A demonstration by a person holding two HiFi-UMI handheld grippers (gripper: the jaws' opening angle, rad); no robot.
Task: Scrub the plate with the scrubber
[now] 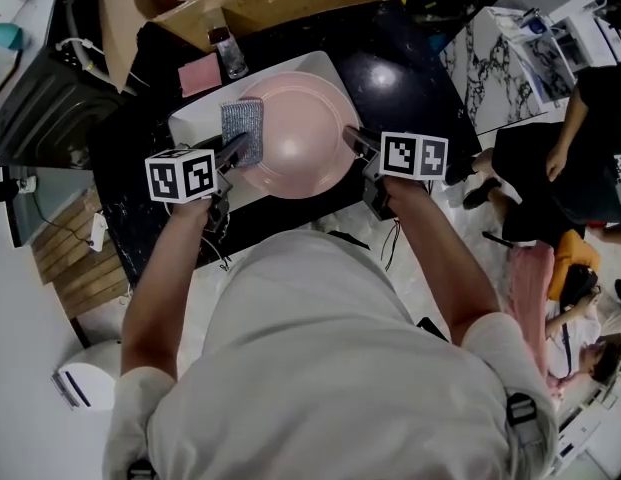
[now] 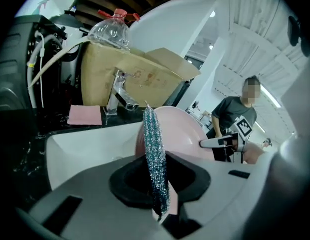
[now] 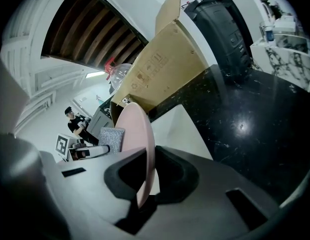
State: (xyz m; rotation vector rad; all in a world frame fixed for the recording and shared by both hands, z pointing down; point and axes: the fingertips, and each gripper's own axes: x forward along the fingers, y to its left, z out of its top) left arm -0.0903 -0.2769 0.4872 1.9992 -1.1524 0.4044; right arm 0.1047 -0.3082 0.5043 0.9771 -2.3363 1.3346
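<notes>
Left gripper [image 2: 158,181] holds one scrubber [image 2: 154,141] (right gripper [image 3: 145,181]: plate [image 3: 137,129]).

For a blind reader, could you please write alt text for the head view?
From above, a pink plate is held over a white sink: the right hand-held gripper clamps its rim, the left hand-held gripper holds a silver scrubber against it.

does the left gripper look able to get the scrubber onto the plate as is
Likely yes: the left gripper is shut on the scrubber, which overlaps the left rim of the plate with nothing between; the right gripper clamps the opposite rim, out of the way.
</notes>
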